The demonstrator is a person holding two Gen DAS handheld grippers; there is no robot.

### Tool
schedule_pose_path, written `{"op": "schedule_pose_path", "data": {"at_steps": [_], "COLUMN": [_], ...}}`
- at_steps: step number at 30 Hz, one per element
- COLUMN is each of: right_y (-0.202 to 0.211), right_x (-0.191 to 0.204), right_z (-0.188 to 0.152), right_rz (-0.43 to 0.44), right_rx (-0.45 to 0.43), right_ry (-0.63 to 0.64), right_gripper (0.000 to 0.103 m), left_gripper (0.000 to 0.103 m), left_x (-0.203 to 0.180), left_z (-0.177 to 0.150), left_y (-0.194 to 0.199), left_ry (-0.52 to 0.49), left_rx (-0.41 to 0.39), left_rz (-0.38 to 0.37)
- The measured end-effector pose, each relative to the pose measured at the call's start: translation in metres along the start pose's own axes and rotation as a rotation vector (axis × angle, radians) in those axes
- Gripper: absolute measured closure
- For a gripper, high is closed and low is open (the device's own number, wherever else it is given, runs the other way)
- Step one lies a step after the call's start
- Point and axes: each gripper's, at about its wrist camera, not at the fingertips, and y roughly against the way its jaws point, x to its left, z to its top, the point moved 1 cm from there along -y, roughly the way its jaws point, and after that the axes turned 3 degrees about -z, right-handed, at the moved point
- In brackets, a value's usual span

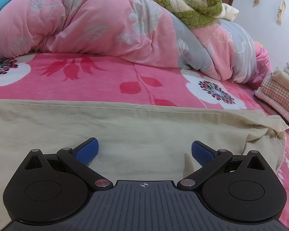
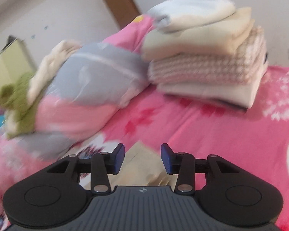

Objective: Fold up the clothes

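Where the beige garment lies flat across the pink floral bedspread, the left gripper sits over it, jaws wide, holding nothing. Right gripper partly open over a beige corner, pads clear; folded stack beyond.

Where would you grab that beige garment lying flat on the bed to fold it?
Probably at the corner of the beige garment where the cloth bunches up off the pink flowered sheet, coming in low from the side nearest the folded stack. The rest lies flat, offering no raised edge. The left gripper, open, hovers over the flat middle; the right gripper is open too.
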Motion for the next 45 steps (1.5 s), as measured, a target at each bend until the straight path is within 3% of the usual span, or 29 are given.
{"op": "schedule_pose_path", "data": {"at_steps": [4, 8, 11, 13, 15, 20, 27, 34, 35, 38, 42, 44, 45], "right_y": [0.004, -0.016, -0.039, -0.054, -0.062, -0.067, -0.097, -0.076, -0.068, -0.055, -0.068, -0.077, -0.081], "right_x": [0.015, 0.012, 0.004, -0.002, -0.003, 0.006, 0.022, 0.030, 0.028, 0.018, 0.005, 0.005, 0.006], "right_z": [-0.026, -0.049, -0.052, -0.053, -0.051, -0.038, -0.012, -0.028, -0.034, -0.048, -0.055, -0.053, -0.050], "right_rz": [0.121, 0.172, 0.180, 0.202, 0.217, 0.248, 0.223, 0.259, 0.248, 0.201, 0.145, 0.171, 0.178], "right_rx": [0.129, 0.251, 0.256, 0.254, 0.254, 0.183, 0.139, 0.232, 0.239, 0.258, 0.304, 0.298, 0.285], "right_ry": [-0.040, -0.160, -0.254, -0.316, -0.338, -0.330, -0.335, -0.333, -0.333, -0.369, -0.428, -0.433, -0.441], "right_gripper": [0.059, 0.059, 0.060, 0.066, 0.095, 0.102, 0.103, 0.098, 0.091, 0.060, 0.062, 0.070, 0.078], "left_gripper": [0.000, 0.000, 0.000, 0.000, 0.000, 0.000, 0.000, 0.000, 0.000, 0.000, 0.000, 0.000, 0.000], "left_x": [0.000, 0.001, 0.002, 0.002, 0.001, 0.001, 0.001, 0.000, 0.000, 0.000, 0.000, 0.000, 0.000], "left_z": [0.000, 0.000, 0.000, 0.000, 0.000, 0.000, 0.000, 0.000, 0.000, 0.000, 0.000, 0.000, 0.000], "left_y": [0.000, 0.000, 0.000, 0.000, 0.000, 0.000, 0.000, 0.000, 0.000, 0.001, 0.000, 0.000, 0.001], "left_ry": [0.001, 0.005, 0.006, 0.005, 0.005, 0.004, 0.005, 0.005, 0.005, 0.005, 0.006, 0.006, 0.006], "left_rx": [0.000, -0.002, -0.003, -0.003, -0.003, -0.004, -0.004, -0.004, -0.005, -0.005, -0.006, -0.006, -0.006], "left_rz": [-0.001, -0.005, -0.005, -0.005, -0.004, -0.003, -0.003, -0.003, -0.003, -0.003, -0.003, -0.003, -0.003]}}
